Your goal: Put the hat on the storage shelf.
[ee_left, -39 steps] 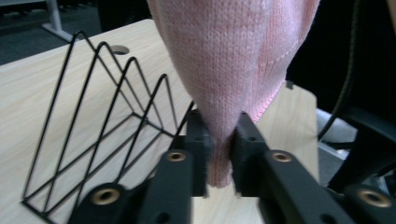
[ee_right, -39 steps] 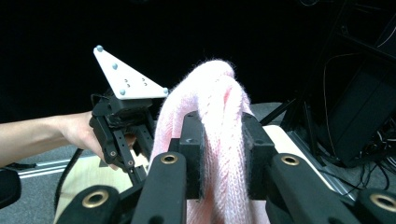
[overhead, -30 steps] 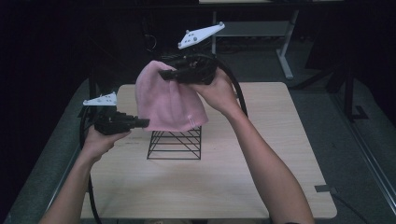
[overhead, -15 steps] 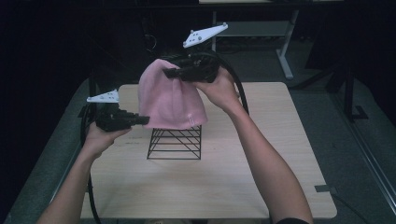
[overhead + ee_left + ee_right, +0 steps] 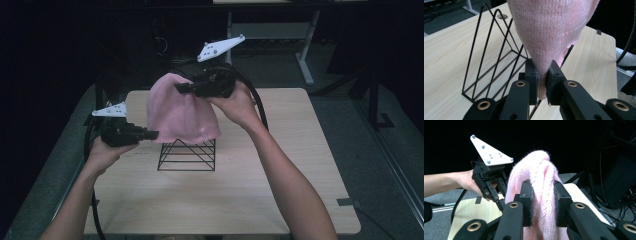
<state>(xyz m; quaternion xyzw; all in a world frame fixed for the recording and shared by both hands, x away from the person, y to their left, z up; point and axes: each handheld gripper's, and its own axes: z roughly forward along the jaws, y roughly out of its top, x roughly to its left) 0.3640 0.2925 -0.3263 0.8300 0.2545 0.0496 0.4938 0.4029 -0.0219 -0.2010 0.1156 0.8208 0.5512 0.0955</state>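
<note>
A pink knitted hat (image 5: pixel 180 112) hangs in the air above a black wire rack (image 5: pixel 187 155) that stands on the wooden table (image 5: pixel 280 175). My right gripper (image 5: pixel 182 87) is shut on the hat's top, and the knit bulges between its jaws (image 5: pixel 543 192). At the hat's lower left edge my left gripper (image 5: pixel 154 134) is shut on the brim, the fabric (image 5: pixel 544 37) pinched between its jaws, with the rack (image 5: pixel 491 55) just behind. The hat's lower edge hangs just over the rack's top.
White desk legs (image 5: pixel 305 50) stand beyond the table's far edge. Dark floor surrounds the table, with cables trailing from both grippers. The left hand with its gripper (image 5: pixel 490 182) shows in the right gripper view.
The right gripper has lifted the hat's top higher and a bit to the left. The left gripper has risen slightly, holding the brim.
</note>
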